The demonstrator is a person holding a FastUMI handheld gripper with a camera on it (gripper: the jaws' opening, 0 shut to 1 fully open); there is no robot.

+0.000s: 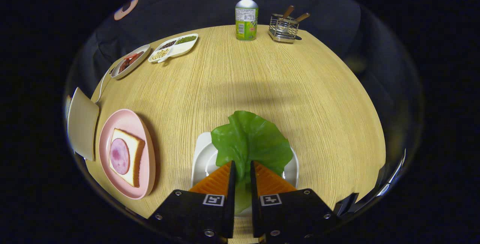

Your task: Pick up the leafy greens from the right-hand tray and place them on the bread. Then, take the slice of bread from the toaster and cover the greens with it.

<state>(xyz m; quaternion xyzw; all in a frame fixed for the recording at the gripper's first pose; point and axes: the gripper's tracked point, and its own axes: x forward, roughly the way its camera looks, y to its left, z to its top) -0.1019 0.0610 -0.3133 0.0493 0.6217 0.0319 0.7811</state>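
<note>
A green leaf (250,139) lies over a white tray (200,157) just ahead of my fingers. My gripper (242,165) is shut on the leaf's stem end, with both fingers pressing it between them. The rest of the leaf fans out beyond the fingertips. To the left, a pink plate (144,150) holds a slice of bread (131,150) topped with a round slice of ham (119,156). A cream-coloured toaster (81,122) stands left of the pink plate, partly cut off.
At the back of the wooden table (262,83) stand a green-labelled metal bottle (246,18) and a wire holder with wooden-handled utensils (284,28). At the back left are a divided white dish of beans (173,47) and an oval dish of sausages (130,61).
</note>
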